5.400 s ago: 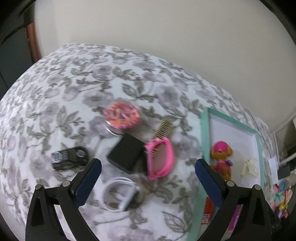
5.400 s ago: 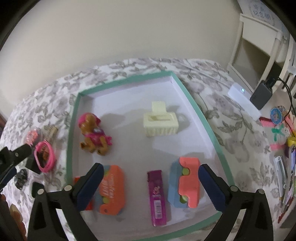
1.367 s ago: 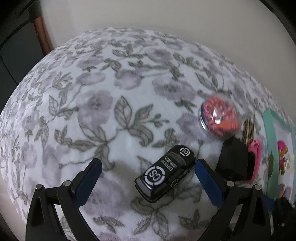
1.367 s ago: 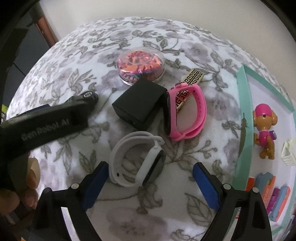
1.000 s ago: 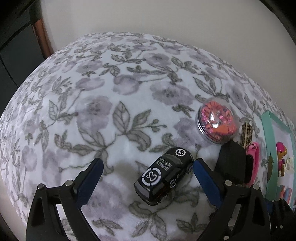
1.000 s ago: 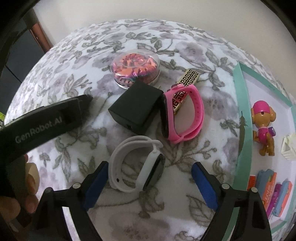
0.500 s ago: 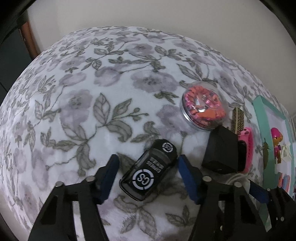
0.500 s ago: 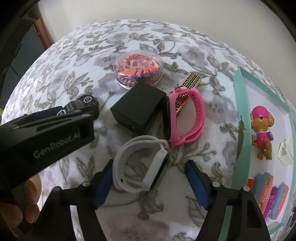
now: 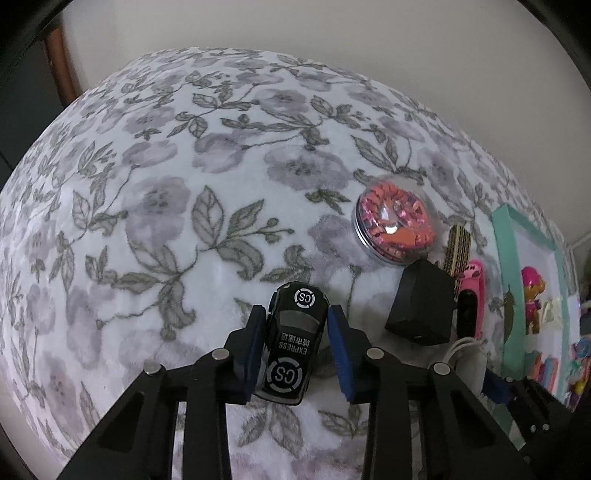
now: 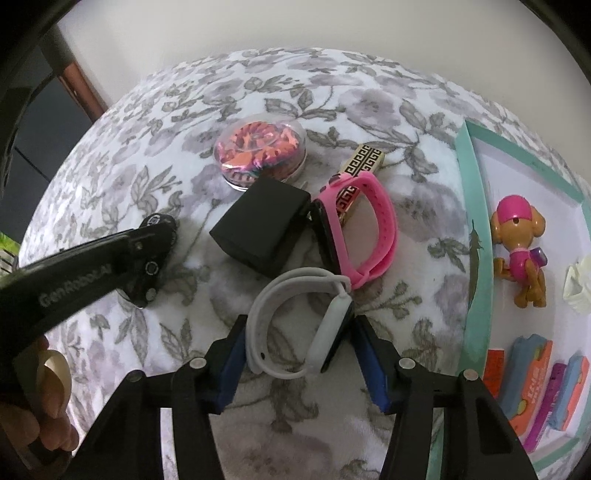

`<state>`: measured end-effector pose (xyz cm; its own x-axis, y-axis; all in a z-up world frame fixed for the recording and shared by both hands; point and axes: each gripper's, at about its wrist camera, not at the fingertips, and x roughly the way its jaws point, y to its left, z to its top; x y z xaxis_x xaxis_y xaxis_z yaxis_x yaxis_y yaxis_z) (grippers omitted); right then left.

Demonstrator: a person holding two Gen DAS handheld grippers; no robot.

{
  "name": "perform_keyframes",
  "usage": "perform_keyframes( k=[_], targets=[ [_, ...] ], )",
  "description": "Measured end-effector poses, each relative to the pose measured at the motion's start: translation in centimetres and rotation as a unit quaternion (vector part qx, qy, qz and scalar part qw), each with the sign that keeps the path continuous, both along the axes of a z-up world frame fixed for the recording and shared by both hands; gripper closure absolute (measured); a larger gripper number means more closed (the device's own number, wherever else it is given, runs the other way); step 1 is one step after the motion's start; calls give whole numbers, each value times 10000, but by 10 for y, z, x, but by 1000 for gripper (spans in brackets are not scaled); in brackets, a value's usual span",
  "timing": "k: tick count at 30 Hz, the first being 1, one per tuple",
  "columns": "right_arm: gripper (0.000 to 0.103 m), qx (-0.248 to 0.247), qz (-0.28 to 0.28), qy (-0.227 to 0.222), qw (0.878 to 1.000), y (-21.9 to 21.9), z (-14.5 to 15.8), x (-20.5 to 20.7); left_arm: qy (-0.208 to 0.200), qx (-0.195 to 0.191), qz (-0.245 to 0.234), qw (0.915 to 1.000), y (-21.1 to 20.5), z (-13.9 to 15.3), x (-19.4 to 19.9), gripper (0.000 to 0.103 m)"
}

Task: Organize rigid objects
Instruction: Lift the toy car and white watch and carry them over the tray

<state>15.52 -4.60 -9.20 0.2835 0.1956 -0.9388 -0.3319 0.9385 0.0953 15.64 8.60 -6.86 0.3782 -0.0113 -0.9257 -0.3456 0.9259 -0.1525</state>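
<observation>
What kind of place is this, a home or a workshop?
Probably a home bedroom: a soft floral blanket covers the surface, with a toy car, watches and a tray of small toys.

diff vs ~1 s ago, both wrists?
Left tongs were wide around the toy car; now closing, pads at its sides. Right tongs narrowed around the white watch, still closing, pads not pressing it yet. Black box, pink band, tray unmoved.

Floral blanket (image 9: 155, 206) underneath; pale wall (image 9: 332, 33) behind; dark doorway (image 10: 33, 122) left
</observation>
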Motion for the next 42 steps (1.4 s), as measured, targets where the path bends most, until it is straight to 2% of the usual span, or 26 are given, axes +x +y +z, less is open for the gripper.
perform_keyframes(
  k=[8,16,23,29,32,39,42],
  targets=[
    [45,119,-78,45,9999,-4,3,-1,-170,-32,206,9996,8,13,-4,69],
    [45,143,-104,40,9998,-5,5,-3,-348,-2,189,9992,7,26,-5,69],
    [45,387,-168,-131,9990,-7,22,-5,-586,7,260,9979,9,43,-9,69],
    [45,761,-352,-441,9955,-19,52,-4,-858,-51,237,9960,7,67,-11,69],
    [45,662,-563,-838,9927,-29,78,-4,-998,-26,159,9949,-1,83,-9,69],
    [45,677,-1146,-1553,9789,-69,131,-5,-1264,-153,-395,9911,-48,124,3,69],
    [45,722,-1456,-1708,9718,-94,148,-4,-1339,-150,-626,9889,-73,139,10,69]
  ],
)
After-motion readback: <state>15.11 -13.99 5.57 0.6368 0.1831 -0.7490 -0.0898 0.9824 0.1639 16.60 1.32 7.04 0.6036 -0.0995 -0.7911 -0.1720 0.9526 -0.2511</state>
